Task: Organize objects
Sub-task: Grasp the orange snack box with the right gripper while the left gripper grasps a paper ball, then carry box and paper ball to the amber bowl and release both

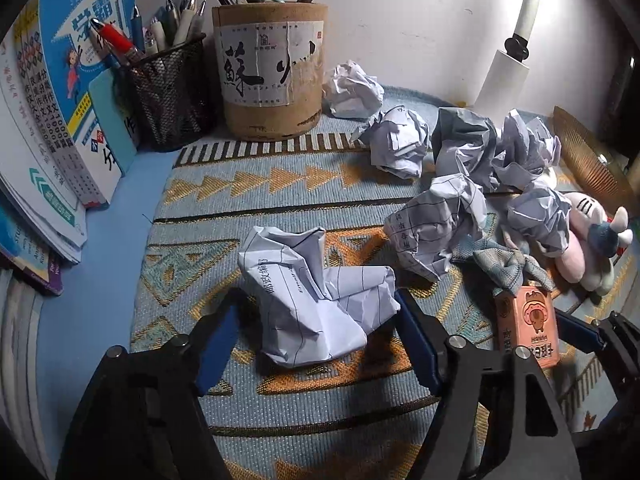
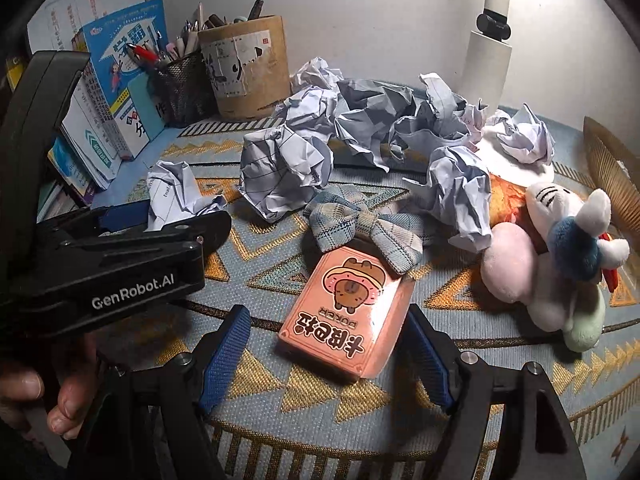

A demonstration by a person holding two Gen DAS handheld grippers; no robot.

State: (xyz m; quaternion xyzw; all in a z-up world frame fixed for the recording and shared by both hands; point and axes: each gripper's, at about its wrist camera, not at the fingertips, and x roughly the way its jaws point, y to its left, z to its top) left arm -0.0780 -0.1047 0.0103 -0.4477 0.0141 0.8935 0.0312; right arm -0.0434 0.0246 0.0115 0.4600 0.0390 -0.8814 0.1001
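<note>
Left wrist view: the left gripper [image 1: 316, 336] has its jaws half open around a crumpled paper ball [image 1: 316, 300] on the patterned mat [image 1: 280, 184]; whether the pads press it, I cannot tell. Pen pots stand at the tabletop's back edge against a white wall.

Right wrist view: the right gripper [image 2: 328, 344] straddles a pink card box [image 2: 348, 316], jaws apart, the right pad seemingly at its edge.

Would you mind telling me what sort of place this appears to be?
Probably a study desk at home: workbooks leaning against the wall, a mesh pen holder full of pens, and a white desk lamp over a woven mat.
</note>
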